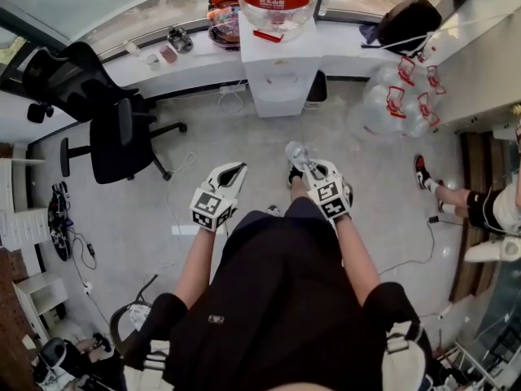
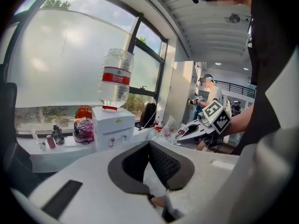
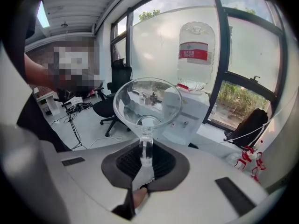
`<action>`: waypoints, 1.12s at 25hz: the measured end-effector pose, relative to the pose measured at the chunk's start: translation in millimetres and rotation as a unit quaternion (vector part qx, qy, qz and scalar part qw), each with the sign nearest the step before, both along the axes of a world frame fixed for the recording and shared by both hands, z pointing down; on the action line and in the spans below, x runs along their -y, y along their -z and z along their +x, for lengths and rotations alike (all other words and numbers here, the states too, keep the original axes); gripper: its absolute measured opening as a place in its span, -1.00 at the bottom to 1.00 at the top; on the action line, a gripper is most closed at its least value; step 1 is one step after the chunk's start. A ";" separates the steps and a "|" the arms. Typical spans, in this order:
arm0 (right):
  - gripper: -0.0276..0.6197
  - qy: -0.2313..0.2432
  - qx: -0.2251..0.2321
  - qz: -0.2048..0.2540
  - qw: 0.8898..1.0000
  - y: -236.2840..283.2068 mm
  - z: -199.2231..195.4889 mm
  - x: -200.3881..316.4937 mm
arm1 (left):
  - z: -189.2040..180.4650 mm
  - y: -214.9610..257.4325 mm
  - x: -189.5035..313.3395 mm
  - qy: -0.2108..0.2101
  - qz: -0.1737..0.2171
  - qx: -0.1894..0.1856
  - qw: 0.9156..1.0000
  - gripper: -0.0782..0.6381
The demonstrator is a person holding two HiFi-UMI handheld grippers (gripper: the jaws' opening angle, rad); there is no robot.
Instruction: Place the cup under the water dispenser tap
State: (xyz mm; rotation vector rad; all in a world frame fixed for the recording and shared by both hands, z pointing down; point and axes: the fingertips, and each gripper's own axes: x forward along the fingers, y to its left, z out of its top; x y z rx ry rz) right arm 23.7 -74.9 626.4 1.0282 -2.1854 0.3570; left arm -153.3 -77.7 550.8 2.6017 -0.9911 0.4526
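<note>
The cup (image 1: 298, 155) is a clear stemmed glass, and my right gripper (image 1: 307, 164) is shut on its stem. In the right gripper view the cup's bowl (image 3: 147, 104) stands upright above the jaws (image 3: 145, 157). The white water dispenser (image 1: 275, 68) with its big bottle stands against the window counter, well ahead of both grippers. Its taps (image 3: 185, 122) show on its front, past the cup. My left gripper (image 1: 236, 172) hovers to the left at about the same height, shut on nothing (image 2: 149, 148). The left gripper view also shows the right gripper (image 2: 198, 129), the cup (image 2: 170, 130) and the dispenser (image 2: 112, 127).
A black office chair (image 1: 118, 133) stands left of the path to the dispenser. Empty water bottles (image 1: 391, 104) lie on the floor to its right. Another person's legs (image 1: 456, 202) are at far right. Cables (image 1: 175, 194) trail across the floor. Small items sit on the window counter (image 1: 163, 55).
</note>
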 end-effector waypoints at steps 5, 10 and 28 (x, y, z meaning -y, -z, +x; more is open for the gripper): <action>-0.88 0.000 0.003 -0.025 1.000 -21.0 15.8 31.1 | 18.7 -10.6 36.3 -0.003 -0.017 0.003 1.000 -0.78; -0.88 0.003 -0.006 -0.045 0.999 -44.9 32.8 68.4 | 40.5 -18.3 72.5 -0.012 -0.031 0.007 0.999 -0.78; -0.88 -0.032 -0.009 -0.089 0.995 -166.8 89.7 186.0 | 85.5 -72.9 168.3 -0.006 -0.054 0.018 0.998 -0.78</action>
